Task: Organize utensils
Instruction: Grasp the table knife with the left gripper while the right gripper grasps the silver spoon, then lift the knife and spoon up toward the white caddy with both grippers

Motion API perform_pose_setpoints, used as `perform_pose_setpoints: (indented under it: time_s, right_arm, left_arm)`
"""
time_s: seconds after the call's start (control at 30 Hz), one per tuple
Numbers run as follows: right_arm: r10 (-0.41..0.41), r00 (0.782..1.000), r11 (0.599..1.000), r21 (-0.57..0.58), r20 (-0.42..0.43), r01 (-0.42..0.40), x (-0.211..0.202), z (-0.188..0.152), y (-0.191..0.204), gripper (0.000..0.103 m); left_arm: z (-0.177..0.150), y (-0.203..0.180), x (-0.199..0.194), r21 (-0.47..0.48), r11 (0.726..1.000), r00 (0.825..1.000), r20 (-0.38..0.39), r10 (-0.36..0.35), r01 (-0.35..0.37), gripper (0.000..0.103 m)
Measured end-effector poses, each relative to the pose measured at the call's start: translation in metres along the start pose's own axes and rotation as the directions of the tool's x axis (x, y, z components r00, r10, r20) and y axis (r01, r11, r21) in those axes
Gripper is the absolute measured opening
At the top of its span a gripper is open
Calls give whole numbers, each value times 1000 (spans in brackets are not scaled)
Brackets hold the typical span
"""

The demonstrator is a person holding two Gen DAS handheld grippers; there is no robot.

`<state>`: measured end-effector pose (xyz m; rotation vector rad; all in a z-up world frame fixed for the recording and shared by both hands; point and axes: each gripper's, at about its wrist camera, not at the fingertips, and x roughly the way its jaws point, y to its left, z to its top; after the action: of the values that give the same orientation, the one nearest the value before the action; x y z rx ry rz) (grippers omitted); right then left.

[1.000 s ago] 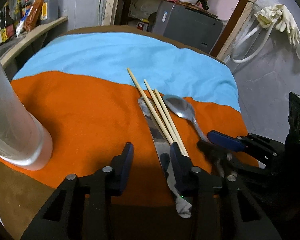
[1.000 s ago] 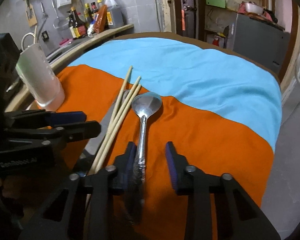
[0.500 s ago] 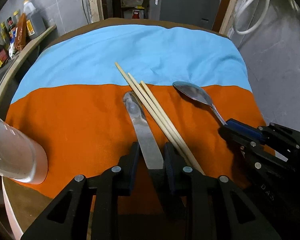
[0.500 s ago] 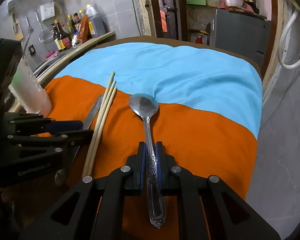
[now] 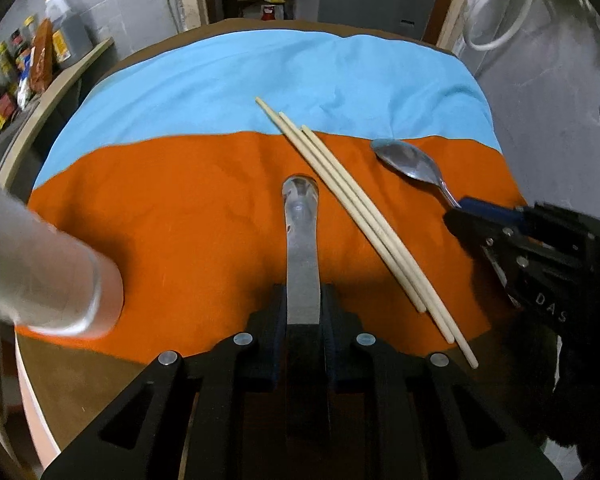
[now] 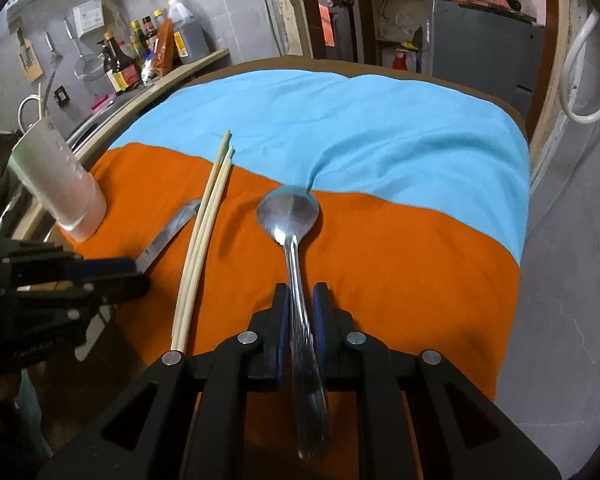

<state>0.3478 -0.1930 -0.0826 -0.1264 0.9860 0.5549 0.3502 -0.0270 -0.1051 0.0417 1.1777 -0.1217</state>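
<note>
My left gripper (image 5: pixel 302 300) is shut on the handle end of a steel table knife (image 5: pixel 301 236), whose blade points away over the orange cloth. My right gripper (image 6: pixel 301 300) is shut on the handle of a steel spoon (image 6: pixel 289 214), bowl pointing away. Three wooden chopsticks (image 5: pixel 356 216) lie side by side on the cloth between knife and spoon; they also show in the right wrist view (image 6: pixel 204 236). A tall translucent cup (image 5: pixel 48 276) stands at the left of the cloth, also seen in the right wrist view (image 6: pixel 58 184).
The round table carries an orange cloth (image 5: pixel 180 220) in front and a blue cloth (image 5: pixel 280 76) behind. A shelf with bottles (image 6: pixel 148 52) runs along the left wall. A grey cabinet (image 6: pixel 484 44) stands behind the table.
Both grippers went from open to shut: the left closed on the knife, the right on the spoon handle. The knife now points straight ahead between the left fingers.
</note>
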Motion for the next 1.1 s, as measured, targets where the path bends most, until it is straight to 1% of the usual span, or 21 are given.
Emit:
perform_pose_setpoints:
  time_s: [0.1,0.17,0.27,0.3,0.37,0.47,0.5,0.53,0.57,0.63,0.67,0.7,0.73,0.77,0.9,1.03,1.1]
  right_arm:
    - [11,1000,1000,12,-16,-11,7,12,-1,18]
    - [9,999,1000,7,-33,-8,12,19,1,19]
    - [-17,998,1000,-2,-58,17,19,28,6,20]
    - [-27,998,1000,-8,-62,27,19,29,7,16]
    - [-55,996,998,-20,-65,54,21,29,11,7]
    - [-45,998,999,14,-40,46,17,24,8,6]
    - [-38,999,999,25,-20,39,14,21,7,6]
    - [-35,999,999,33,-7,35,11,17,7,6]
    - [-29,1000,999,43,11,29,7,14,7,5]
    - [5,996,998,66,89,-11,-6,4,7,5]
    - [13,992,997,68,126,-22,-13,-1,9,5]
    - [14,987,998,66,157,-25,-19,-6,11,5]
    - [22,980,997,67,197,-36,-27,-11,13,5]
    - [28,972,996,71,233,-46,-34,-16,15,5]
    - [46,936,994,81,348,-79,-57,-25,23,5]
    - [51,911,992,88,410,-95,-71,-26,30,5]
    - [55,900,991,87,433,-103,-78,-24,34,5]
  left_arm:
    - [8,-3,4,10,1000,1000,-12,10,-9,15]
    - [12,-6,6,26,999,999,-21,26,-25,15]
    - [14,-11,8,64,996,998,-26,57,-55,15]
    - [14,-12,8,62,996,998,-22,58,-56,14]
    - [13,-9,8,41,999,999,-9,36,-35,13]
    - [3,7,4,-29,999,998,55,-42,44,13]
    - [-3,13,-1,-51,996,993,96,-62,67,13]
    - [-8,17,-6,-61,995,990,127,-66,74,13]
    - [-13,19,-12,-70,994,984,162,-70,82,13]
    - [-21,25,-24,-86,991,971,225,-85,107,13]
    - [-27,28,-32,-95,987,957,274,-99,129,13]
    - [-30,28,-40,-97,986,946,309,-101,137,13]
    - [-31,25,-44,-95,986,939,329,-98,136,13]
    - [-34,25,-50,-92,987,929,358,-94,135,13]
    - [-40,21,-66,-84,986,899,429,-92,141,13]
    - [-44,17,-78,-80,986,874,477,-94,149,13]
    - [-47,14,-89,-71,986,855,509,-95,152,13]
